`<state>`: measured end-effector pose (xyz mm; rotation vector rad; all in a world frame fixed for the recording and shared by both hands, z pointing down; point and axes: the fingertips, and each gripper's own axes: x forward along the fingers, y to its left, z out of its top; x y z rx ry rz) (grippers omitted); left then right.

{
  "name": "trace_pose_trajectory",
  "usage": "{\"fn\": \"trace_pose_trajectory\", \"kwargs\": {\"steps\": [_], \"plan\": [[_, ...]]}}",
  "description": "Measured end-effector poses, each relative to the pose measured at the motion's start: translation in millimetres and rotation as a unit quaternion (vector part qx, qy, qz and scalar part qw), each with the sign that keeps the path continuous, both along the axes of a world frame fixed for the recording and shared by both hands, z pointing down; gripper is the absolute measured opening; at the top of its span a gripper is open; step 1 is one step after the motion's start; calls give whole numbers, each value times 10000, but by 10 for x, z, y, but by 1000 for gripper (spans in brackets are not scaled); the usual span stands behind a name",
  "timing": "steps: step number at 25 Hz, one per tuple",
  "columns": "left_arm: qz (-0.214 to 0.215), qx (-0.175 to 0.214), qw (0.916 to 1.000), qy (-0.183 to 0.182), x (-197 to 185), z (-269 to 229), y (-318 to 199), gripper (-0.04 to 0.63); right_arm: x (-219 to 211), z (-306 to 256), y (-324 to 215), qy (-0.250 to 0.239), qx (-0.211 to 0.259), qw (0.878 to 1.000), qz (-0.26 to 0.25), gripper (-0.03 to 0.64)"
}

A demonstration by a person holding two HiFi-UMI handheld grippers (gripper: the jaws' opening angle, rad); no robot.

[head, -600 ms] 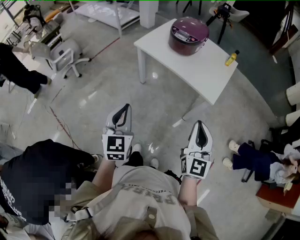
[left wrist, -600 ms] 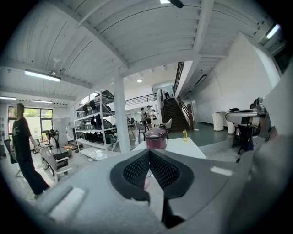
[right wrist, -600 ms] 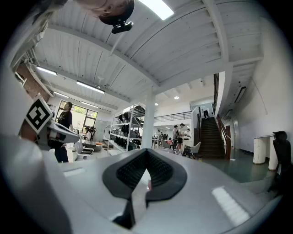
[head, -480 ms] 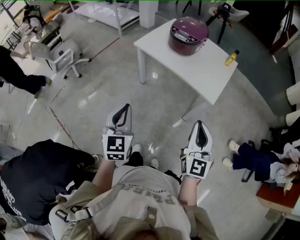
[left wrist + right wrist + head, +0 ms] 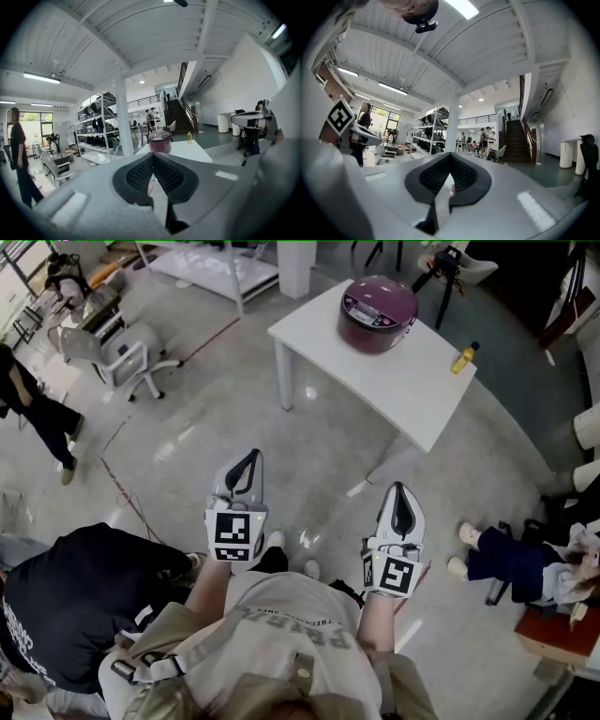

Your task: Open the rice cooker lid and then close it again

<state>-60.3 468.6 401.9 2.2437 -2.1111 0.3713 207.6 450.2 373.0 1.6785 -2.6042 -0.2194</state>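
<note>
A maroon rice cooker (image 5: pixel 377 311) with its lid down stands on a white table (image 5: pixel 403 381) far ahead of me; it also shows small in the left gripper view as the rice cooker (image 5: pixel 160 141) beyond the jaws. My left gripper (image 5: pixel 246 461) and right gripper (image 5: pixel 401 493) are held side by side over the floor, well short of the table. Both are shut with nothing between the pads. The right gripper view does not show the cooker.
A yellow bottle (image 5: pixel 463 356) lies near the table's right end. A person in black (image 5: pixel 75 601) crouches at my left, another person (image 5: pixel 42 409) walks at the far left, and someone (image 5: pixel 525 563) sits at the right. A chair (image 5: pixel 131 357) and shelving (image 5: pixel 101 129) stand at the left.
The person at the far left has walked further along the floor. The crouching person in black has shifted slightly. Both grippers stay where they were.
</note>
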Motion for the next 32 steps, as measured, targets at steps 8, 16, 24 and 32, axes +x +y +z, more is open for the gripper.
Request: {"fn": "trace_pose_trajectory", "kwargs": {"steps": [8, 16, 24, 32], "plan": [[54, 19, 10000, 1, -143, -10, -133, 9, -37, 18, -103, -624, -144, 9979, 65, 2], [269, 62, 9996, 34, -368, -78, -343, 216, -207, 0, -240, -889, -219, 9958, -52, 214], [566, -25, 9983, -122, -574, -61, -638, 290, -426, 33, -440, -968, -278, 9949, 40, 250], [894, -59, 9958, -191, -783, -39, -916, 290, -498, 70, -606, -1080, -297, 9927, 439, 250]]}}
